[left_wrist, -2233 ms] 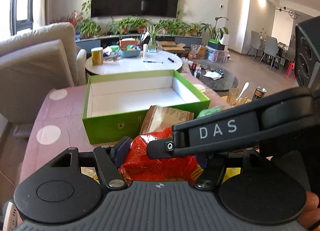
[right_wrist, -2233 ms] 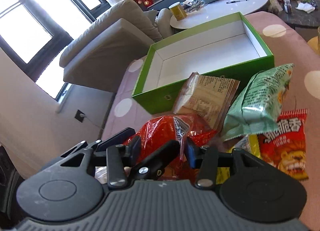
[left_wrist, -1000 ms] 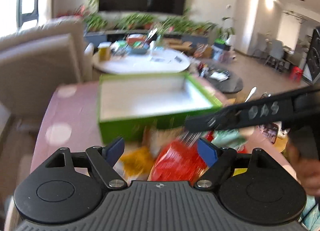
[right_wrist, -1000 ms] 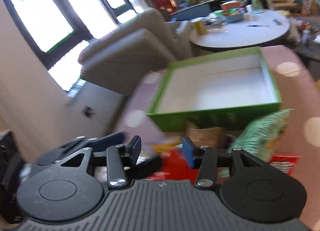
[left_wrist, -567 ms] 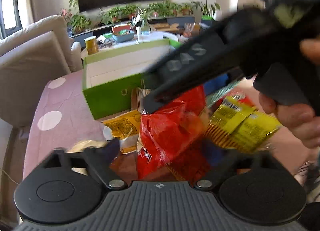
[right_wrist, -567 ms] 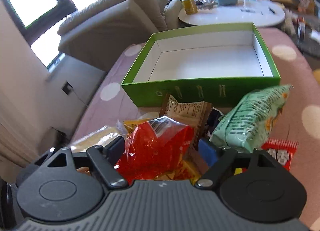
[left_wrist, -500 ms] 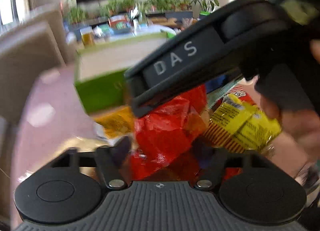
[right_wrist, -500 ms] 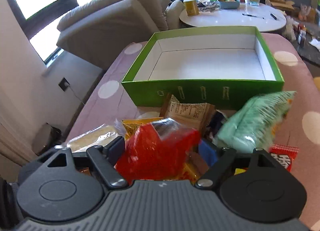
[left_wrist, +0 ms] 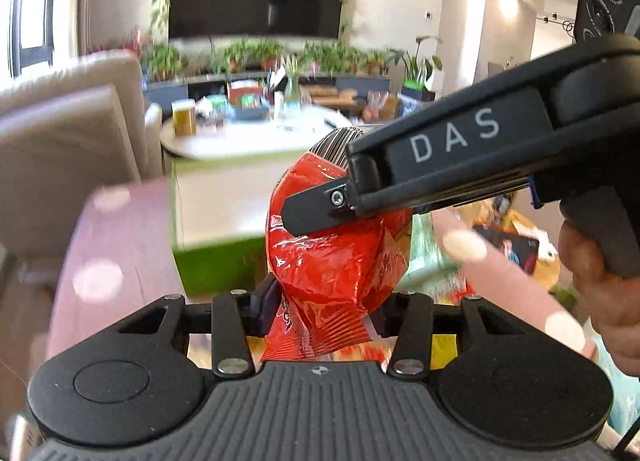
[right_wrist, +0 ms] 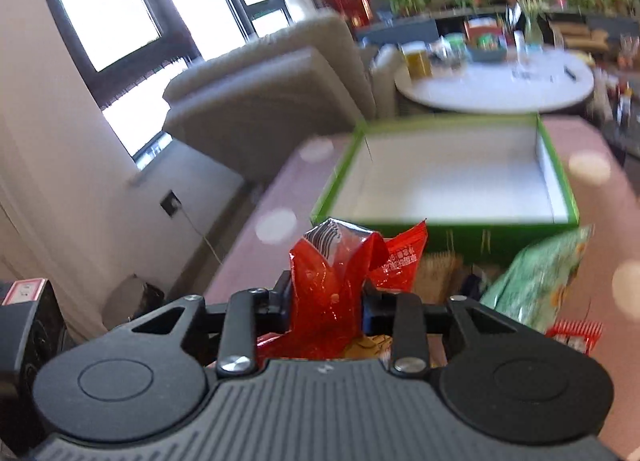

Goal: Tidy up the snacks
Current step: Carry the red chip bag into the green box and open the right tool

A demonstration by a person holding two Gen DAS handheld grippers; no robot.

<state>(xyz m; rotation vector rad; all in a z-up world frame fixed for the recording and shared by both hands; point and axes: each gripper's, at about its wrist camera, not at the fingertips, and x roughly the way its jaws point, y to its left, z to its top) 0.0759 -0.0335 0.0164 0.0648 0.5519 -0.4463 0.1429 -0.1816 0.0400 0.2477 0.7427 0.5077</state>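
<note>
**Two claws, one red bag, and an empty box waiting**

While both claws pinched the same red snack bag (left_wrist: 336, 261), the job came down to lifting it cleanly and carrying it over the green rim. In the left wrist view, the left claw (left_wrist: 326, 307) was closing on the bag's lower, crimped end, with the foil bunched between its blue pads. The right claw (right_wrist: 324, 301) had clamped down to its narrowest, and crumpled red film rose between its fingers; from the left side its black arm could be seen reaching across the bag's upper part. So the bag hung up off the pink dotted counter (right_wrist: 276, 229), just short of the green box (right_wrist: 440, 221), whose white floor looked bare.

Doing it well, one would judge, meant keeping the two grips moving together, since a thin foil bag stretched between two holds could tear or slip. A steady forward carry, high enough to clear the near wall, then a low release flat on the box floor, looked best. The green packet (right_wrist: 540, 281) and other snacks lay close beside the bag, right of it in the right wrist view, so a trailing corner might drag them.
</note>
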